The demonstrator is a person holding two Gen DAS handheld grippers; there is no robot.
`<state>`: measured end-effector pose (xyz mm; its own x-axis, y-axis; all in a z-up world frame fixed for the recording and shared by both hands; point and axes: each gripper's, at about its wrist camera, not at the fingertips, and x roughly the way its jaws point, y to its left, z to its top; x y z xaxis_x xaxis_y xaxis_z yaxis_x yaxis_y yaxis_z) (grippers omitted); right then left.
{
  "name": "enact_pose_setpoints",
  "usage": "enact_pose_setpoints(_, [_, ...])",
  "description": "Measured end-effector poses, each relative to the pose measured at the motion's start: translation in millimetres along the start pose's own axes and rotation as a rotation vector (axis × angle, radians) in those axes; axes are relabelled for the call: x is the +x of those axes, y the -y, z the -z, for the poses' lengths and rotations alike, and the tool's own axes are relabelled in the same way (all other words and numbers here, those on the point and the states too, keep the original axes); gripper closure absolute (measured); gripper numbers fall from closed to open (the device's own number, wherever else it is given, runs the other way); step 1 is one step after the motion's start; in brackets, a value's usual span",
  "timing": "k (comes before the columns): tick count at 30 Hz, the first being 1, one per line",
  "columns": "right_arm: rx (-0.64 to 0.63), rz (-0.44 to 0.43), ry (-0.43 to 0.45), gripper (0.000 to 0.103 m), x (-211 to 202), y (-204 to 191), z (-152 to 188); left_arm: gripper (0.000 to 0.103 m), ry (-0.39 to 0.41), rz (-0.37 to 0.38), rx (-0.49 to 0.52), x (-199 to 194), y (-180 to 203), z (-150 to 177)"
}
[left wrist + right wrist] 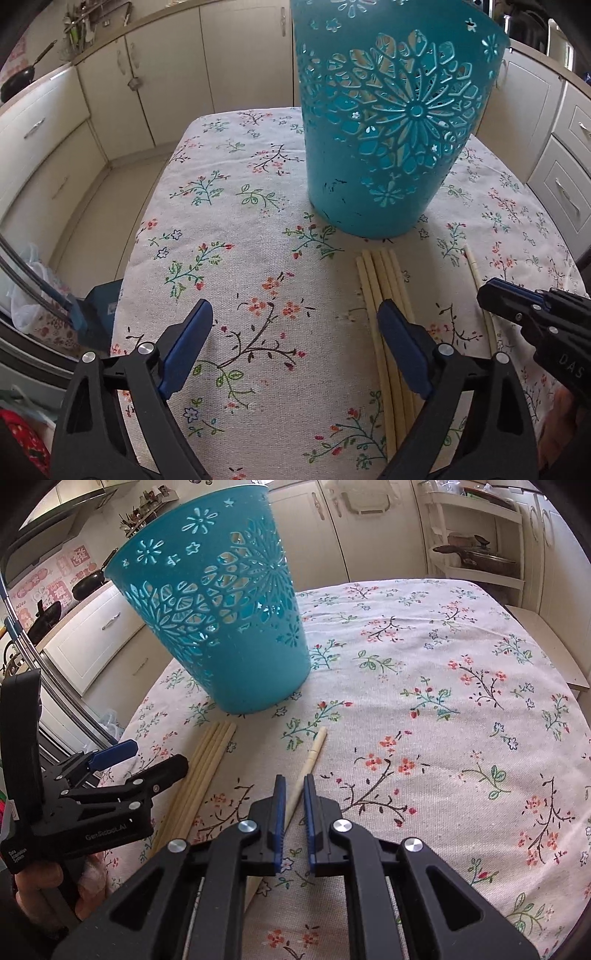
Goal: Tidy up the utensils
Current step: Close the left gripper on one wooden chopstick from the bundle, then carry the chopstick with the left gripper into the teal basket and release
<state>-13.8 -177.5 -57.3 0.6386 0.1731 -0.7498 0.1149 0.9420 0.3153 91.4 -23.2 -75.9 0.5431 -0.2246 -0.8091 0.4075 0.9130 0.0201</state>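
A teal perforated plastic bin (391, 122) stands upright on the floral tablecloth (240, 229); it also shows in the right wrist view (229, 620). A bundle of several pale wooden chopsticks (380, 280) lies in front of it, also in the right wrist view (207, 760). A single chopstick (310, 757) lies apart to their right, also in the left wrist view (476, 273). My left gripper (291, 347) is open wide and low, its right finger over the bundle. My right gripper (294, 794) is narrowly open, its jaws either side of the single chopstick without clamping it.
Cream kitchen cabinets (155, 81) ring the table. A pan (18, 81) sits on the counter at the left. A white shelf with a lidded pot (476, 557) stands at the back right. The table's left edge (129, 266) drops to the floor.
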Motion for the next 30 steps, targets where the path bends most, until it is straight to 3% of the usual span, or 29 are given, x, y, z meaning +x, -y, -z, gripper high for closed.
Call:
enact_pose_setpoints(7, [0.003, -0.005, -0.001, 0.091, 0, 2, 0, 0.023, -0.026, -0.038, 0.026, 5, 4, -1])
enact_pose_setpoints(10, [0.002, -0.006, -0.001, 0.091, 1, 2, 0, 0.031, -0.033, -0.023, 0.028, 4, 6, -1])
enact_pose_setpoints(13, [0.003, -0.006, -0.001, 0.091, 1, 2, 0, 0.047, -0.051, 0.008, 0.028, 4, 10, -5])
enact_pose_setpoints(18, [0.002, -0.009, -0.001, 0.091, 2, 2, -1, 0.095, -0.109, 0.054, 0.048, 6, 23, -16])
enact_pose_setpoints(21, [0.007, -0.016, 0.0, 0.091, 1, 3, 0, 0.099, -0.156, 0.109, 0.002, 9, 17, -22])
enact_pose_setpoints(25, [0.01, -0.024, 0.0, 0.091, 1, 6, 0, 0.099, -0.232, 0.246, -0.096, -1, -7, -22])
enact_pose_setpoints(29, [0.005, -0.031, -0.001, 0.089, 0, 8, 0, 0.099, -0.2, 0.358, -0.126, -41, -24, -29])
enact_pose_setpoints(30, [0.001, -0.032, -0.001, 0.088, 0, 7, -1, 0.099, -0.158, 0.407, -0.139, -64, -29, -37])
